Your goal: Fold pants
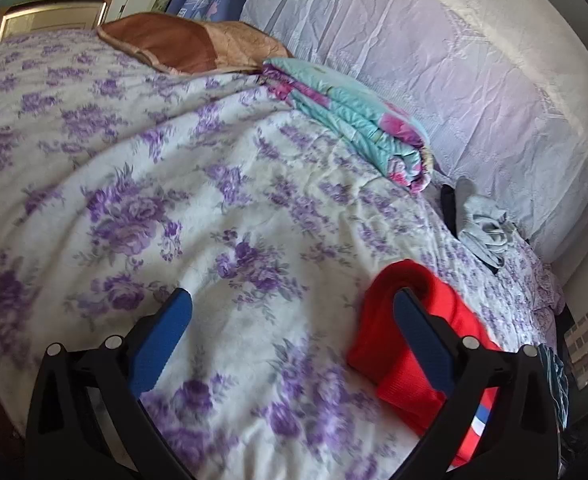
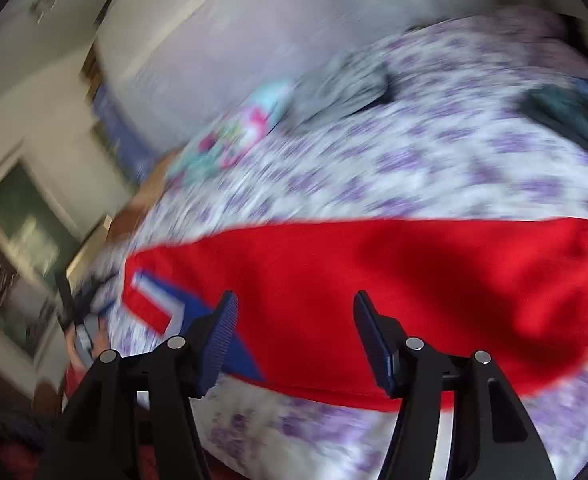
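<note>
The red pants (image 1: 446, 304) lie folded on the purple-flowered bedspread (image 1: 134, 160), with a white and blue stripe at their near end. My left gripper (image 1: 294, 300) hangs open above the bedspread; the pants lie behind its right finger (image 1: 418, 332) and nothing is between the pads. The right wrist view is blurred. There the red pants (image 2: 414, 272) stretch across the bed as a wide band, the blue and white stripe at their left end. My right gripper (image 2: 294, 304) stands open just over their near edge, not pressing on any cloth.
A folded turquoise and pink quilt (image 1: 358, 120) and a brown pillow (image 1: 166, 40) lie further up the bed. A crumpled grey garment (image 1: 482, 224) sits by the lilac-covered bed end (image 1: 454, 60). A dark garment (image 2: 566, 116) lies at the far right.
</note>
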### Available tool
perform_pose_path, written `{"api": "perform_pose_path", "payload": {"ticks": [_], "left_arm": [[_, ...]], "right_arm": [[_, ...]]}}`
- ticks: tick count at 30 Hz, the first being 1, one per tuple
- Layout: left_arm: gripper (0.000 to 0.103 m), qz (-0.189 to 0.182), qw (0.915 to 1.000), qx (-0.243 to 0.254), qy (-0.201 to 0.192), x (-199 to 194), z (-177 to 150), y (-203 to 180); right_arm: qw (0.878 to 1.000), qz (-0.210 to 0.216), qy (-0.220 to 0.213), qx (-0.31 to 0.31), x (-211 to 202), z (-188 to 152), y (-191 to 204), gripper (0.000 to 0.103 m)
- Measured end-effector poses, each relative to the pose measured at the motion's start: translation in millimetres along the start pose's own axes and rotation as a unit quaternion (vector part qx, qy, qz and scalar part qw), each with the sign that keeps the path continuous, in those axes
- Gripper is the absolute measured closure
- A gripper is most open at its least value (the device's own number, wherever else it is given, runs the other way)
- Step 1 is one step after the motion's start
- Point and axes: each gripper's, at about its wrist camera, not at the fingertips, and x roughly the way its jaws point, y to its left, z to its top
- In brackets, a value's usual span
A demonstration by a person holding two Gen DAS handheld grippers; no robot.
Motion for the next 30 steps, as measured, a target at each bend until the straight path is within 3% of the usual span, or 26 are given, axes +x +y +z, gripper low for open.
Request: {"api": "perform_pose_path", "payload": {"ticks": [2, 4, 7, 8, 11, 14, 16, 18, 19, 21, 23, 26, 27, 28, 30], "left_arm": [[0.004, -0.009, 0.9998, 0.015, -0.006, -17, 1, -13], [0.004, -0.003, 0.9979, 0.063, -0.012, -28, -5, -38], [0.004, 0.035, 0.9890, 0.144, -0.002, -18, -22, -73], [0.004, 0.044, 0.9854, 0.164, 0.010, -10, -29, -83], [0.004, 0.016, 0.9850, 0.171, 0.017, -8, -42, -93], [0.004, -0.015, 0.9893, 0.145, 0.006, -16, -42, -95], [0.004, -0.060, 0.9906, 0.122, 0.015, -19, -40, -94], [0.004, -0.098, 0.9877, 0.111, 0.051, -10, -41, -97], [0.004, -0.099, 0.9866, 0.112, 0.064, -6, -45, -102], [0.004, -0.066, 0.9872, 0.133, 0.058, 1, -53, -109], [0.004, -0.026, 0.9832, 0.174, 0.047, 5, -61, -117], [0.004, 0.046, 0.9673, 0.242, 0.063, 29, -75, -117], [0.004, 0.039, 0.9680, 0.232, 0.087, 37, -75, -110], [0.004, 0.008, 0.9747, 0.198, 0.103, 39, -69, -99], [0.004, -0.025, 0.9828, 0.154, 0.100, 36, -58, -83]], "right_arm": [[0.998, -0.025, 0.027, -0.047, 25, -1, 19, 0.041], [0.992, -0.040, 0.093, -0.077, 55, -8, 25, 0.029], [0.984, -0.053, 0.107, -0.134, 58, -11, 37, 0.023], [0.984, -0.041, 0.112, -0.133, 55, -7, 38, 0.023], [0.989, 0.081, 0.103, -0.075, 39, 29, 32, 0.023], [0.975, 0.198, 0.103, 0.002, 53, 80, 16, 0.013], [0.969, 0.218, 0.118, 0.006, 80, 107, 15, 0.012], [0.960, 0.226, 0.166, -0.005, 120, 129, 16, 0.012], [0.954, 0.229, 0.193, -0.006, 137, 136, 16, 0.012], [0.948, 0.214, 0.236, 0.010, 174, 146, 12, 0.012], [0.932, 0.240, 0.267, 0.039, 189, 146, 6, 0.012], [0.908, 0.277, 0.310, 0.059, 203, 140, 1, 0.012], [0.903, 0.284, 0.318, 0.058, 205, 137, 1, 0.012], [0.899, 0.292, 0.323, 0.057, 203, 134, 1, 0.012], [0.883, 0.329, 0.330, 0.053, 195, 129, 9, 0.011]]}}
